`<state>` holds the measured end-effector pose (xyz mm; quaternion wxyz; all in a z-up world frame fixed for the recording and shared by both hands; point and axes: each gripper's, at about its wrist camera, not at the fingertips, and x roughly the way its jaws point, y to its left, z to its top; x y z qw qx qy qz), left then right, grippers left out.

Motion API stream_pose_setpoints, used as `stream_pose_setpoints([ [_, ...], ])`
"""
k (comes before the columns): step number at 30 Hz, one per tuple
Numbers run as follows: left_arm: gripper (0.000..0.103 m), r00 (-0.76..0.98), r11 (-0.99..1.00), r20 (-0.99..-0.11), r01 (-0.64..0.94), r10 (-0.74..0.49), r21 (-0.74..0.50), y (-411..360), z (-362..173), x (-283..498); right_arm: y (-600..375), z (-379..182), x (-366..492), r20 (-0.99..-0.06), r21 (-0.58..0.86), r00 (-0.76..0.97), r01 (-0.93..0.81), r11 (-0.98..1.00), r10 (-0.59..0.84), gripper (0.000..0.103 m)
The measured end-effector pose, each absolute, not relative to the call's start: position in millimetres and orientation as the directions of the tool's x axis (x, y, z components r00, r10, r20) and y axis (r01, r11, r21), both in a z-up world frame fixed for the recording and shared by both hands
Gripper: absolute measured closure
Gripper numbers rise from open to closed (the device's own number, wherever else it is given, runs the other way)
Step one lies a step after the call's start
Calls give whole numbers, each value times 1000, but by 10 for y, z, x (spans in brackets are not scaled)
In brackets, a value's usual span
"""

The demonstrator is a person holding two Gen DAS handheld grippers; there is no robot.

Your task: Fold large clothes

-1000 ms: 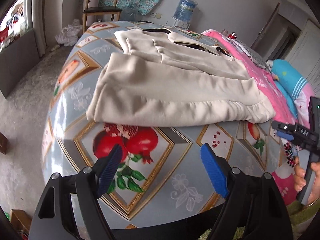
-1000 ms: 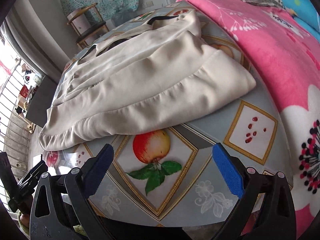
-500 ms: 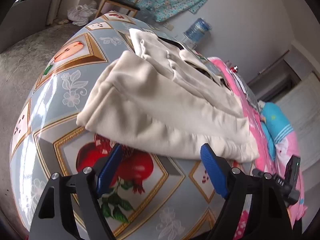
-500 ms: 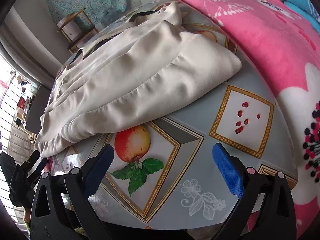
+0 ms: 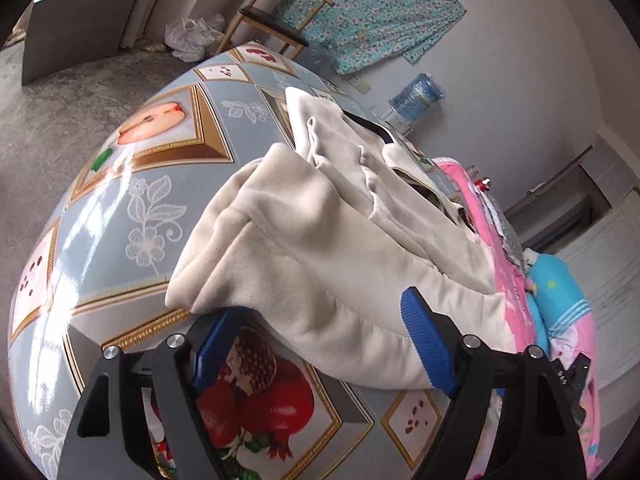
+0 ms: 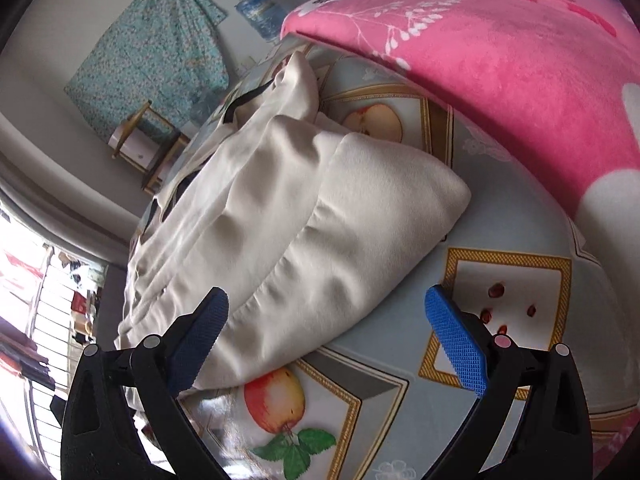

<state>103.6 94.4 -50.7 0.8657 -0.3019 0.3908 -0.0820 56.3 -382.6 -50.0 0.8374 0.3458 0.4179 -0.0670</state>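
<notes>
A cream garment lies folded over on a table with a blue fruit-print cloth; it also shows in the right wrist view. My left gripper is open, its blue pads at the garment's near hem, left corner side. My right gripper is open, its pads on either side of the hem's right end, just above the cloth. Neither holds anything.
A pink floral blanket lies along the table's right side, with a blue pillow beyond. A wooden chair, a water bottle and a hanging teal cloth stand at the far wall.
Both grippers have moved forward to the garment's near hem and tilted; the jaws stay open. The garment has not moved.
</notes>
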Motion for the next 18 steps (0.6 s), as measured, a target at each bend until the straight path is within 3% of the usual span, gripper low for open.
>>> stream_pose_setpoints([
  [4, 33, 689, 841, -668, -158, -282, -518, 840, -488, 1068, -3879, -518, 626, -717, 553, 681, 424, 717, 150, 13],
  [9, 49, 681, 834, -703, -256, -203, -489, 852, -488, 1114, -3870, -520, 717, -708, 549, 698, 448, 706, 107, 19],
  [12, 58, 674, 837, -720, -290, -164, -463, 843, -482, 1150, -3793, -511, 759, -723, 499, 689, 461, 734, 58, 23],
  [18, 74, 677, 921, -736, -264, -34, -286, 621, -468, 1210, -3658, -516, 795, -757, 367, 651, 484, 795, -47, 35],
])
